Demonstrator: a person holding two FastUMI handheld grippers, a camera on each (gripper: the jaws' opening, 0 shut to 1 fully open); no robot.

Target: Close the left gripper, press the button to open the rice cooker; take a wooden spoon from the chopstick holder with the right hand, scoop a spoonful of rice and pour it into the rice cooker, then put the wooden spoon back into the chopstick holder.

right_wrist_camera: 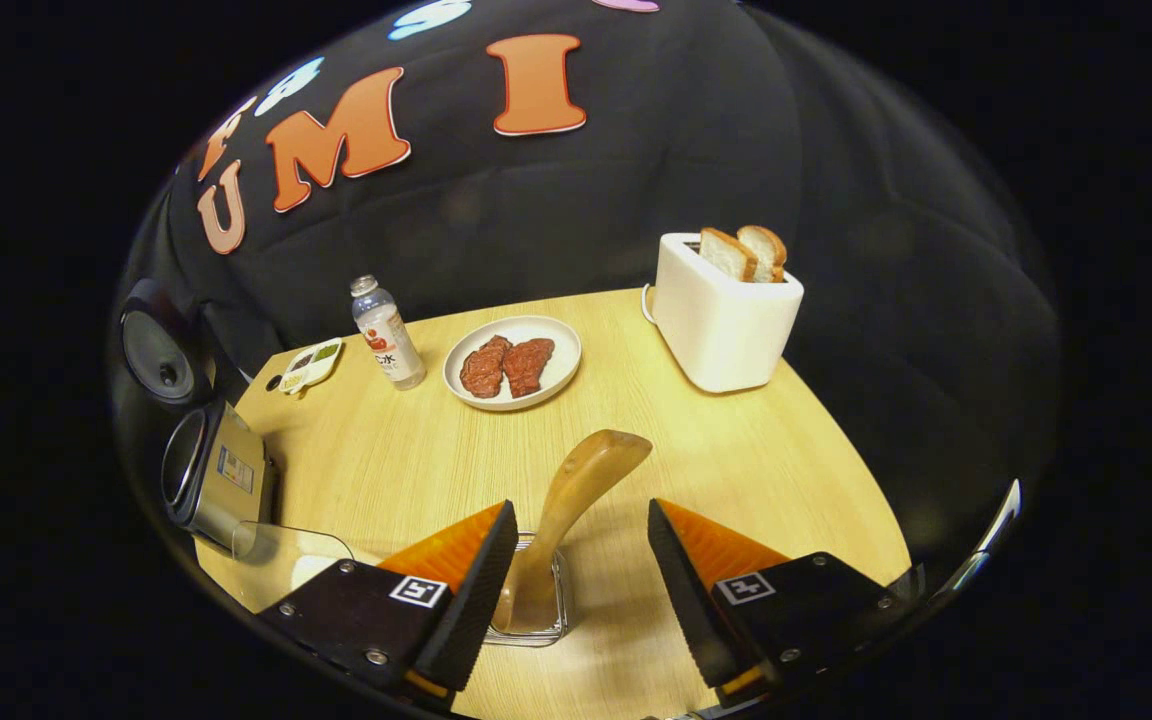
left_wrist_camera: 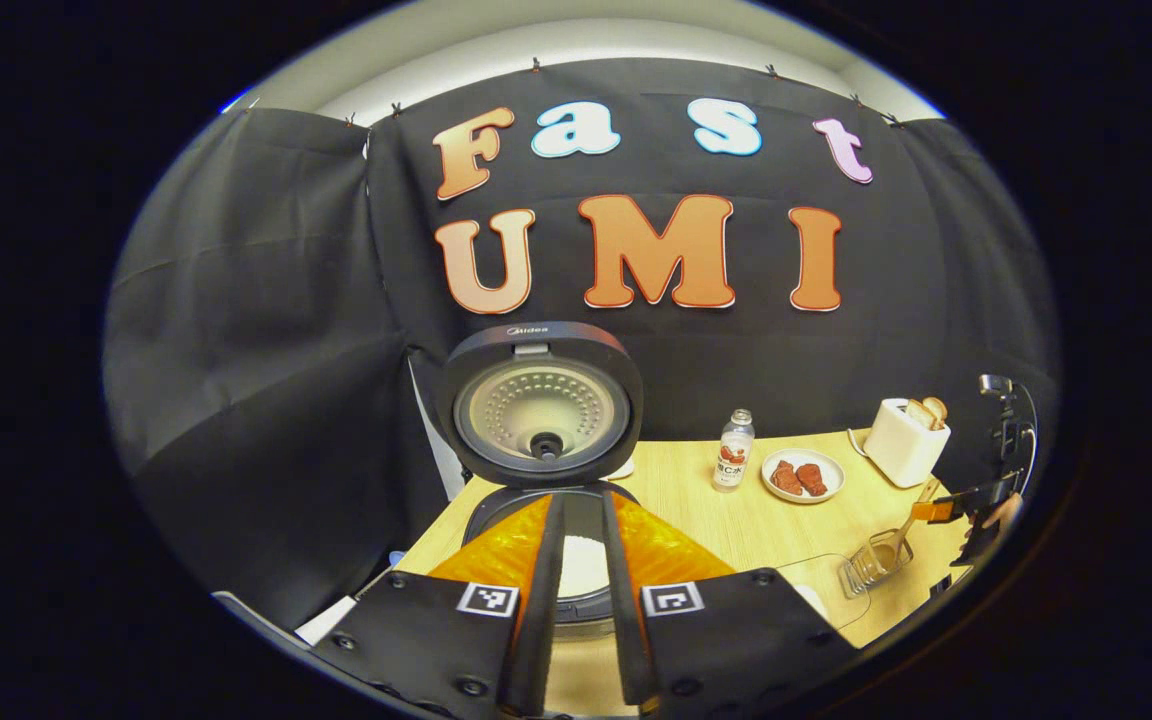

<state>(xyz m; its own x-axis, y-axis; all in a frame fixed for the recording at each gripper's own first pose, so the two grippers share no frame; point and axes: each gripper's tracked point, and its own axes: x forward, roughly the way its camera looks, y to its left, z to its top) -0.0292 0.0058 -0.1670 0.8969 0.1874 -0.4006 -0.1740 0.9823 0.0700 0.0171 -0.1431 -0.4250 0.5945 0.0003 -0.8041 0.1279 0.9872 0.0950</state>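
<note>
Rice cooker (left_wrist_camera: pixel 546 480) lid is up, so the button press looks done; inner pot with white rice shows at 6 o'clock of the lid in the left gripper view. Left gripper (left_wrist_camera: pixel 582 600) hangs just in front of the cooker, fingers narrow with a slim gap, gripping nothing. Right gripper (right_wrist_camera: pixel 581 570) is wide open, fingers either side of the wooden spoon (right_wrist_camera: pixel 576 500), not touching it that I can see. Spoon stands tilted in the clear chopstick holder (right_wrist_camera: pixel 531 610), bowl end up, leaning toward 1 o'clock in the right gripper view. Judgement: spoon pickup is the step in hand. Risks: the spoon sits off-centre, nearer the left finger, so closing may push it sideways before both fingers bite, and it could twist or slip out. The holder looks light; lifting along the wrong line could drag or tip it. Curved smooth wood probably means a weak grip near the bowl end; lower on the handle looks safer. Plate (right_wrist_camera: pixel 513 362), bottle (right_wrist_camera: pixel 388 333) and toaster (right_wrist_camera: pixel 726 310) sit toward 12 o'clock, well apart. Clear container (right_wrist_camera: pixel 286 555) near the cooker at 9 o'clock, contents hard to tell.
</note>
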